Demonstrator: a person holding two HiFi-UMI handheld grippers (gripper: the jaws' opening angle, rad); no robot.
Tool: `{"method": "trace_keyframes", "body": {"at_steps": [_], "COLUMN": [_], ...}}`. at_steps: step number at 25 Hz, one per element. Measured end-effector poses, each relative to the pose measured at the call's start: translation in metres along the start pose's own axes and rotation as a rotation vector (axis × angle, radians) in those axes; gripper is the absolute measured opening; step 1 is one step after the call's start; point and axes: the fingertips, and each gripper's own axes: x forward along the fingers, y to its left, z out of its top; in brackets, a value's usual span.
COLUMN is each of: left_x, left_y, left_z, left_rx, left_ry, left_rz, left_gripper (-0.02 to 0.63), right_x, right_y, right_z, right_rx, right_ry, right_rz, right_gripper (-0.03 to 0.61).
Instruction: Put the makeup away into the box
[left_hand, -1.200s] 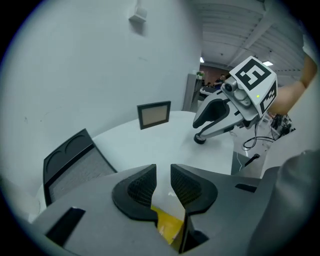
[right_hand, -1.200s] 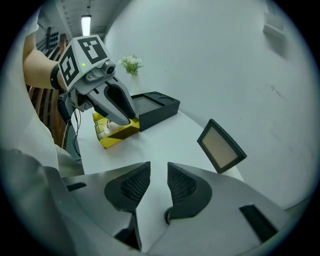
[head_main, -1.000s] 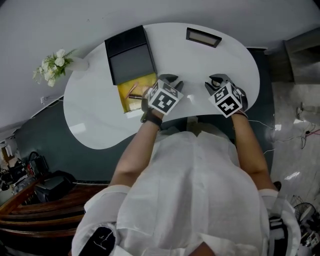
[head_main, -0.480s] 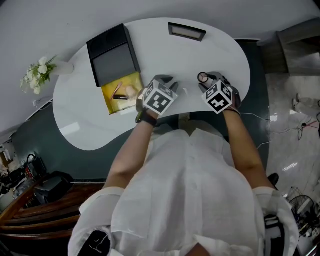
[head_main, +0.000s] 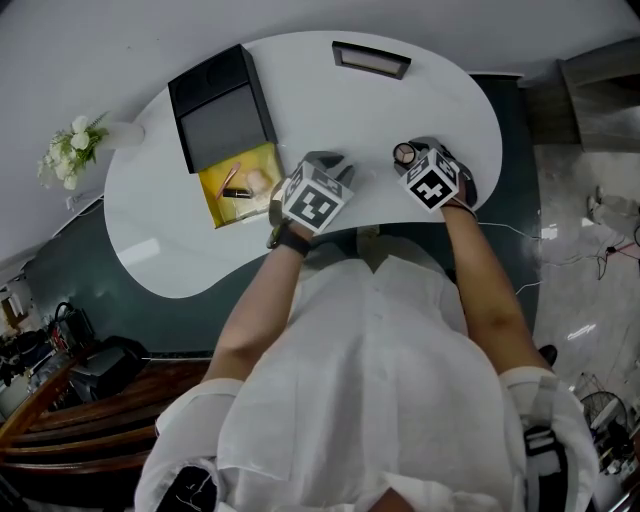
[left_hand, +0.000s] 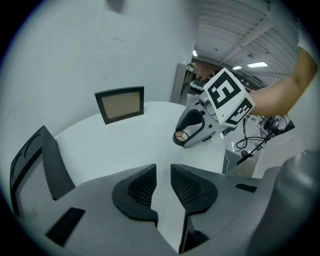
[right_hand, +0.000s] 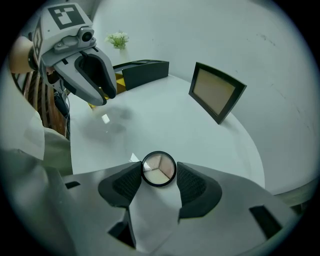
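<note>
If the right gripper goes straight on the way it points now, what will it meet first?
Probably the round compact on the white table: it lies between the tips of the right gripper, whose jaws have just been opening.

- A glossy white kidney-shaped table (head_main: 160, 230) carries everything.
- A black rectangular box (head_main: 215, 110) sits at the table's far left, its yellow-lined open part on the side nearer the person.
- A small dark-framed rectangular panel (head_main: 371, 60) stands well to the right of the box, by the far edge.
- A round black compact (right_hand: 159, 169) with three pale shades lies right of the box, nearer the front edge.
- A small white scrap (right_hand: 105, 118) lies between the box and the compact.
</note>
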Motion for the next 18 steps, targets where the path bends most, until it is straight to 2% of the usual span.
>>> {"method": "trace_keyframes", "body": {"at_steps": [11,18], "left_x": [-0.009,-0.028], "left_y": [0.003,0.010], "left_z": [-0.002,-0.005], "left_rx": [-0.024,-0.063], "left_ry": [-0.022,-0.082], "left_rz": [0.006,0.028], "left_gripper": [0.094,0.067], "right_x": [0.001,0.002], "right_y": [-0.001,0.000], "right_z": [0.000,-0.002], "right_rx": [0.017,0.017], "right_ry": [-0.003,0.029], "right_rz": [0.011,0.005], "right_gripper": [0.207,0.206]}}
